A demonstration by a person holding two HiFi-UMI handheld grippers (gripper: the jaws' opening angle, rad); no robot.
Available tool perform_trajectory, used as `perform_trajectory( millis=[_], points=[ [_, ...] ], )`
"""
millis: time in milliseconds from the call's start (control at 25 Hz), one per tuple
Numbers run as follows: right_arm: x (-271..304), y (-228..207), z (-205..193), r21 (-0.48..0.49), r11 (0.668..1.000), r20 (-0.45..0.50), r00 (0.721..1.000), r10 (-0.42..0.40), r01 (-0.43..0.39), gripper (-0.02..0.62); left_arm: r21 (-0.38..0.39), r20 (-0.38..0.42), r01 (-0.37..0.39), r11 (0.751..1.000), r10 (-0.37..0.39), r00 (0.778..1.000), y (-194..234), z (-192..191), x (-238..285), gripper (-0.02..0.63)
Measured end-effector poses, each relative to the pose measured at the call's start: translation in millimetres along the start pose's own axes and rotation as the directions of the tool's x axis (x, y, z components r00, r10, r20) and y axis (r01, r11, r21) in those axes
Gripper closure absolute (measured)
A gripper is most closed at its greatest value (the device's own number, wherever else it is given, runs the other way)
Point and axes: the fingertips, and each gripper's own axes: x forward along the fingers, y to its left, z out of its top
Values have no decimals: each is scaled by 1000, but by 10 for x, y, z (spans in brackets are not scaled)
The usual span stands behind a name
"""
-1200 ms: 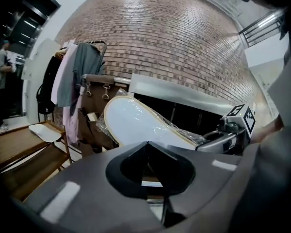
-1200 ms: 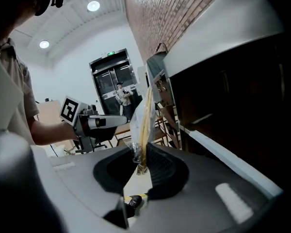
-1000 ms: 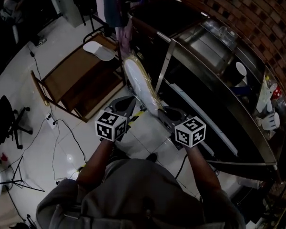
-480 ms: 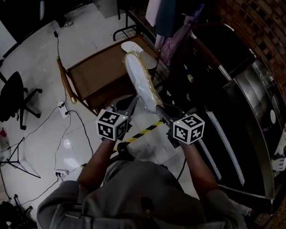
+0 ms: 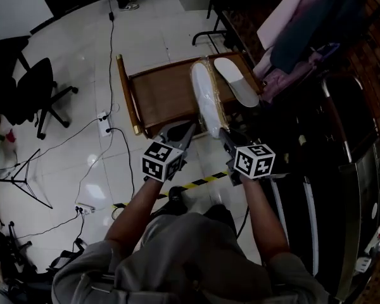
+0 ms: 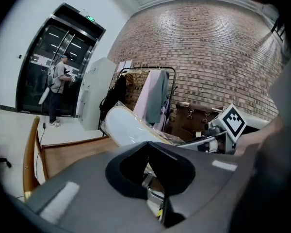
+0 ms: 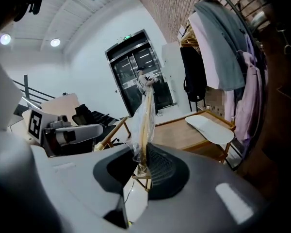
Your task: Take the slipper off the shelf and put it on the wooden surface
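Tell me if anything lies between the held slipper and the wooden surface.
Nothing visible does. The wrapped slipper, gripped in the right tongs, hangs above the wooden surface. A second slipper lies on the surface's right part, with bare wood beside it.

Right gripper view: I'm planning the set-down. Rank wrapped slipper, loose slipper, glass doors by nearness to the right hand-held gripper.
1. Wrapped slipper, clamped in the right hand-held gripper.
2. Loose slipper, right, flat on the wooden surface.
3. Glass doors, far back, centre.
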Motion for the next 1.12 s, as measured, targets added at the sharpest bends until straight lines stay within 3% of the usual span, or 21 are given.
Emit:
perform_trajectory(
  millis=[440,800,1120],
  points=[
    [1220,-151,-70,24,996,-112,990,86,-84,549,-97,21,-191,977,194,981,610,-155,55,600],
    [1894,-286,-280,7,992,-224,967,125,-126,548,-192,-22,-331,924,333,943,832,-352,74,600],
    [2163,-335,-383,-56,991,-277,955,106,-126,545,-216,-70,-407,888,401,913,1065,-501,23,600]
  ],
)
